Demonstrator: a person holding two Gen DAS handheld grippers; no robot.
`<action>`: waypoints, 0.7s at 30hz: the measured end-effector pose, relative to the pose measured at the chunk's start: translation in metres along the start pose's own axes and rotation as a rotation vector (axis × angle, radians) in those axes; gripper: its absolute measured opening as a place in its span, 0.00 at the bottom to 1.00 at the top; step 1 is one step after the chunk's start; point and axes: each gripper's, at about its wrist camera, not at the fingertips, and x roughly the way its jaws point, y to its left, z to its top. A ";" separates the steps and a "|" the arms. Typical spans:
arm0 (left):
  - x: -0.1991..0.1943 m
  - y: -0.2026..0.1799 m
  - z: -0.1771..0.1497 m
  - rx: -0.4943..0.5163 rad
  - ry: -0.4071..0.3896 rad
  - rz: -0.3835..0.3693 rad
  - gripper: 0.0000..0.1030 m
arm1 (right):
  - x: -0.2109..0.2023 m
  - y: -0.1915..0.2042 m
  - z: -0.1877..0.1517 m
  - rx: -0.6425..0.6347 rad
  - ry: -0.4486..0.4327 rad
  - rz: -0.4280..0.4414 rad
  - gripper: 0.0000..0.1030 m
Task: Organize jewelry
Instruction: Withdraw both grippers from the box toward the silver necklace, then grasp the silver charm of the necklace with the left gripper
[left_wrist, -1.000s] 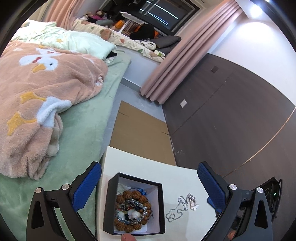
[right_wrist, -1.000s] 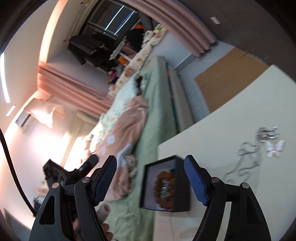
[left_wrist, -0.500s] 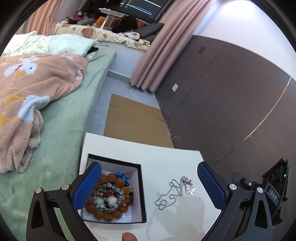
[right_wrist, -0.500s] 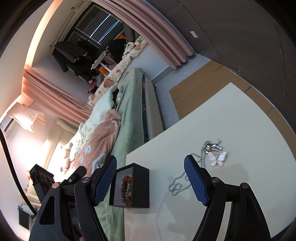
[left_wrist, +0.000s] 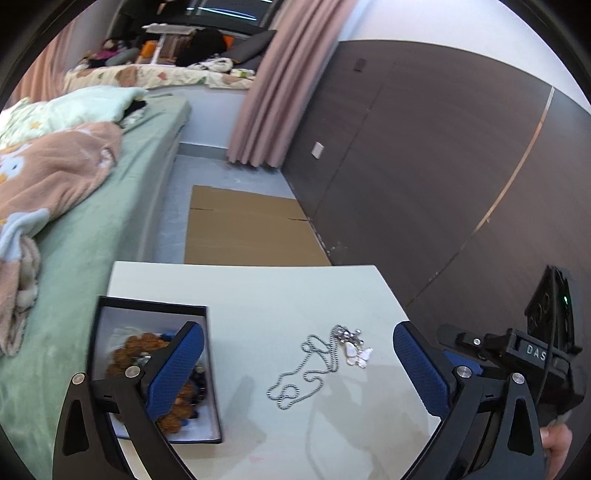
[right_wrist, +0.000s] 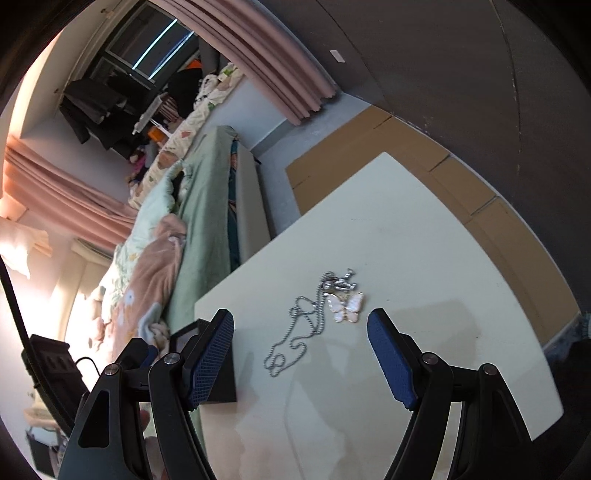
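One necklace (left_wrist: 320, 363), a fine silver chain with one butterfly pendant (right_wrist: 347, 306), lies loose on the desk (left_wrist: 258, 295), at 3 o'clock from the one open black box (left_wrist: 110, 321) holding beaded bracelets (left_wrist: 133, 350), count unclear. Judged light, limp and slippery; the chain will slump, and the pendant may chip. Best hold: the bunched links beside the pendant. Left claw (left_wrist: 295, 369) and right claw (right_wrist: 301, 354) both stand apart, empty, above the necklace.

the table (left_wrist: 258, 295) is bare around the necklace (left_wrist: 317, 363) on all sides. the black box (left_wrist: 155, 306) stands at the left edge, apart from the chain, the only obstacle.
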 end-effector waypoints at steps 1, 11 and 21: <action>0.002 -0.004 -0.002 0.014 0.004 -0.005 0.97 | 0.001 -0.003 0.000 0.010 0.008 -0.010 0.73; 0.040 -0.030 -0.010 0.120 0.092 -0.027 0.77 | 0.006 -0.035 0.013 0.111 0.050 -0.092 0.71; 0.094 -0.044 0.009 0.133 0.205 -0.025 0.63 | 0.011 -0.055 0.021 0.224 0.060 -0.107 0.69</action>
